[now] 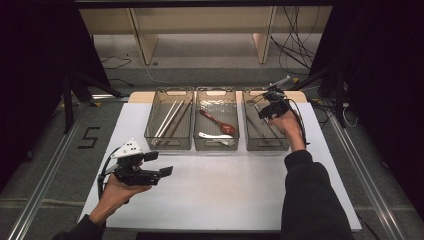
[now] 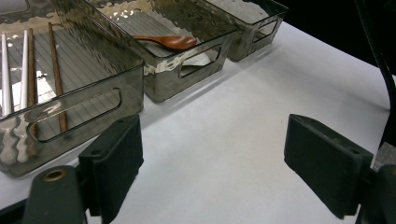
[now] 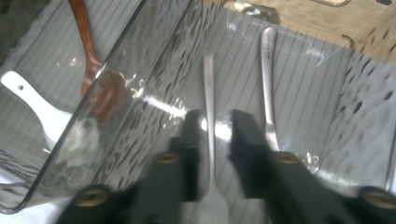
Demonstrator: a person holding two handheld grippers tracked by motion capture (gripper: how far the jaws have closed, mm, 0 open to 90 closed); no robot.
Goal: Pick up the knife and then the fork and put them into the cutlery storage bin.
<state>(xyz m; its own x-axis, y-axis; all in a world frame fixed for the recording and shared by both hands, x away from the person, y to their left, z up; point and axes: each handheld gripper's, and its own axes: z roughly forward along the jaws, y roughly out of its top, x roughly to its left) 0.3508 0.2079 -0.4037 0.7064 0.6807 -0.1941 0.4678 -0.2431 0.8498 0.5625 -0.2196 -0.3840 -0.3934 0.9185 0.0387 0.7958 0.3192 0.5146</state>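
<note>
Your right gripper straddles a steel fork, pads not pressing; from above the tray hides it. Left gripper gapes empty.

The 3 bins look like smoky clear plastic, glossy, with rippled walls and ribbed floors. In the right bin lie 2 pieces of cutlery of shiny polished metal. The brown spoon looks like smooth varnished wood, the white spoon like glossy plastic or ceramic. The table is matt white, and the gripper pads look like matt black rubber.
</note>
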